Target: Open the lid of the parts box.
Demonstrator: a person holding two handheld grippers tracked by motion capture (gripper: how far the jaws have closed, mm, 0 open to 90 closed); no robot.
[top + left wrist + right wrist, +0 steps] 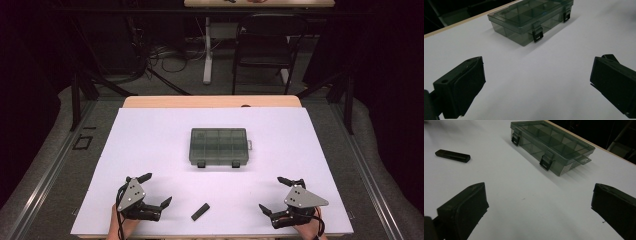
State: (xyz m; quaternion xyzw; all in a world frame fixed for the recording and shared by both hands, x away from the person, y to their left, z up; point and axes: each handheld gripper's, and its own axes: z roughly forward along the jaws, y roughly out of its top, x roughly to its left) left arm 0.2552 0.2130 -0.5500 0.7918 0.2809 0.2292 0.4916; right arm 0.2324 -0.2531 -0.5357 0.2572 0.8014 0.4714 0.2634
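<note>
High view, both grippers at rest near the bottom edge of the white table (pixel 150 130). L gripper (pixel 156 189) at lower left of frame, R gripper (pixel 274 194) at lower right; each has its jaws spread wide w/ nothing between them.

Key relation: the small black stick (pixel 200 211) lies on the table at bottom centre, between the two grippers and apart from both. It sits just to the right of the L gripper's nearer jaw tip, so the L hand looks the closer one; the R gripper is farther off to the right. The stick's long axis runs diagonally, lower left to upper right of frame. A pinch would prob. go across the short width, so the jaws would need turning to suit that diagonal.

The grey compartment box (pixel 219 146) sits mid-table, above the stick, lid down and both front latches facing the person; nothing touches it.

View differences:
- L gripper view: box (pixel 529 18) at top centre, bare table between the spread jaws.
- R gripper view: box (pixel 554 145) at upper centre and the stick (pixel 452 155) at upper left, lying flat, well beyond the jaws.
- Box contents: cannot tell through the tinted lid.
</note>
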